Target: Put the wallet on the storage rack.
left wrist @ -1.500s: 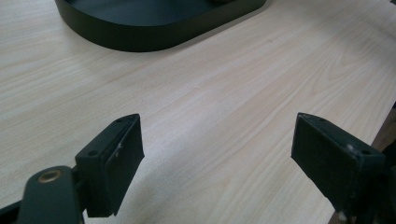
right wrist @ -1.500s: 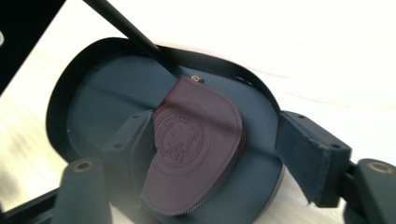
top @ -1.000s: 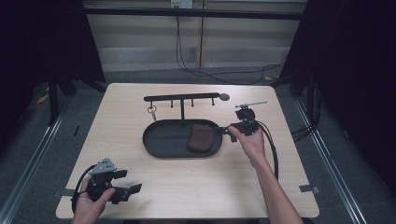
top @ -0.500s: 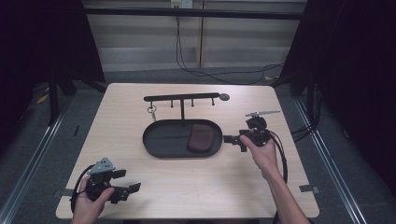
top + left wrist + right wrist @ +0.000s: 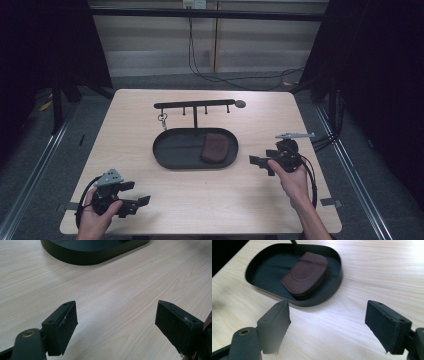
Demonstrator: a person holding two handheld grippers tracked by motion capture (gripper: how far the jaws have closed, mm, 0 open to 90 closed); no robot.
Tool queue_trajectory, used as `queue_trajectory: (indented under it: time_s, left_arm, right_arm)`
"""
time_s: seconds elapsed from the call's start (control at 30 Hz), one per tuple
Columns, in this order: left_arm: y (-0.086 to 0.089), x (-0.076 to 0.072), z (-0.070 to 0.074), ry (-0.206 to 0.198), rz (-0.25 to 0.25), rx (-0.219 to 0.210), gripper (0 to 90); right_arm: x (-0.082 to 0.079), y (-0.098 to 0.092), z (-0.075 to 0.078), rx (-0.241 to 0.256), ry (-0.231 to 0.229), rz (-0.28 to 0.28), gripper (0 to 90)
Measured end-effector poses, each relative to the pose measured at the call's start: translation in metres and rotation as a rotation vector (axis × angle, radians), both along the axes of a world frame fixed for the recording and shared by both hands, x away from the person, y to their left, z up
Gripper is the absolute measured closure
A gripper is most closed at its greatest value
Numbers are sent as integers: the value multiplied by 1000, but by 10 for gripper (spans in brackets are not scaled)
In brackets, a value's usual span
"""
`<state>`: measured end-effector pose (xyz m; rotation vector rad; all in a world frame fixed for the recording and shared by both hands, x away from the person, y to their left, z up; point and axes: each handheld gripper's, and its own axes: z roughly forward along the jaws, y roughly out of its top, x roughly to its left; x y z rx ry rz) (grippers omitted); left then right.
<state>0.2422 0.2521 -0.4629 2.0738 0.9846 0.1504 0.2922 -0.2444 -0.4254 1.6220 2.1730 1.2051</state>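
On the surface [image 5: 150, 150], the brown wallet [image 5: 214, 147] lies in the right half of the tray [image 5: 172, 159]; its round embossed seal cannot be read. I judge the empty right gripper [image 5: 256, 161], fingers apart, should clear the tray's edge slowly, while the left gripper [image 5: 141, 202], likewise open, rests near the front edge.

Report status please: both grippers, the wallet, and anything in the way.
Left gripper open, empty, near table corner. Right gripper open, empty, beside the tray. Brown wallet lies in tray. Nothing blocks.
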Motion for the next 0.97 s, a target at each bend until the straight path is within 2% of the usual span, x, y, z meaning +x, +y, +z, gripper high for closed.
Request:
queue_trajectory:
  time_s: [0.23,0.47,0.67,0.87,0.9,0.97]
  left_arm:
    - [0,0,0,-3,3,-1,179]
    - [0,0,0,1,-1,5,179]
    - [1,0,0,0,3,6,179]
    - [2,0,1,-3,-3,4,179]
    - [2,0,1,-2,-5,2,179]
    - [2,0,1,-2,-8,0,179]
  right_arm:
    - [-23,-8,-12,-4,5,-6,215]
    - [-42,-10,-21,-47,7,9,218]
    - [-57,-19,-31,-35,-3,-16,194]
    - [-67,-23,-41,-57,0,-37,173]
    - [-67,-23,-44,-68,-3,-40,178]
    - [-66,-22,-45,-172,-21,-85,182]
